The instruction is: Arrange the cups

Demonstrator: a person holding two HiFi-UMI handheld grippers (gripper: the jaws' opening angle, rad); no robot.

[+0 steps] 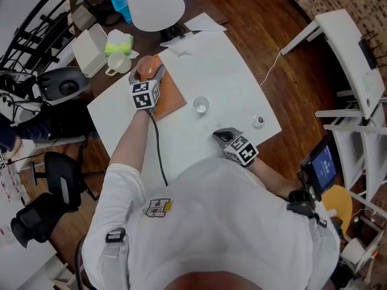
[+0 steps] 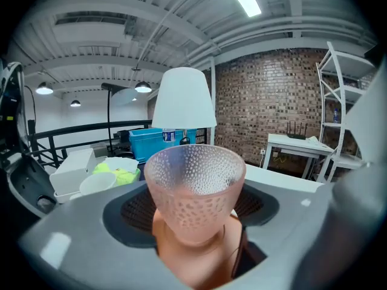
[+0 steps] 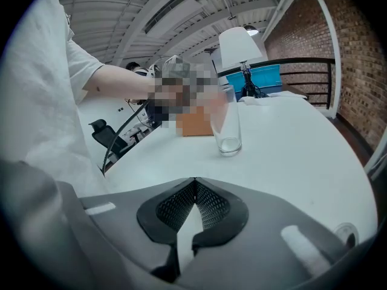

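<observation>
Arranging looks early, by my reading. Nearest, the right gripper [image 1: 221,135] rests closed and empty by the table's [image 1: 230,71] near edge. Mid-table stands a smooth, clear, straight-sided glass [image 1: 201,106], not yet placed. Farther, toward the far left corner, the left gripper [image 1: 154,74] clamps a frosted pink, dimpled, flared cup [image 2: 195,192] over a flat orange mat [image 1: 172,98].

Clear glass [image 1: 201,106] beside mat [image 1: 172,98], lamp [image 1: 154,3] beyond

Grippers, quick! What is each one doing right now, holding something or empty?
Left gripper: closed on the pink cup.
Right gripper: closed, holding nothing.
</observation>
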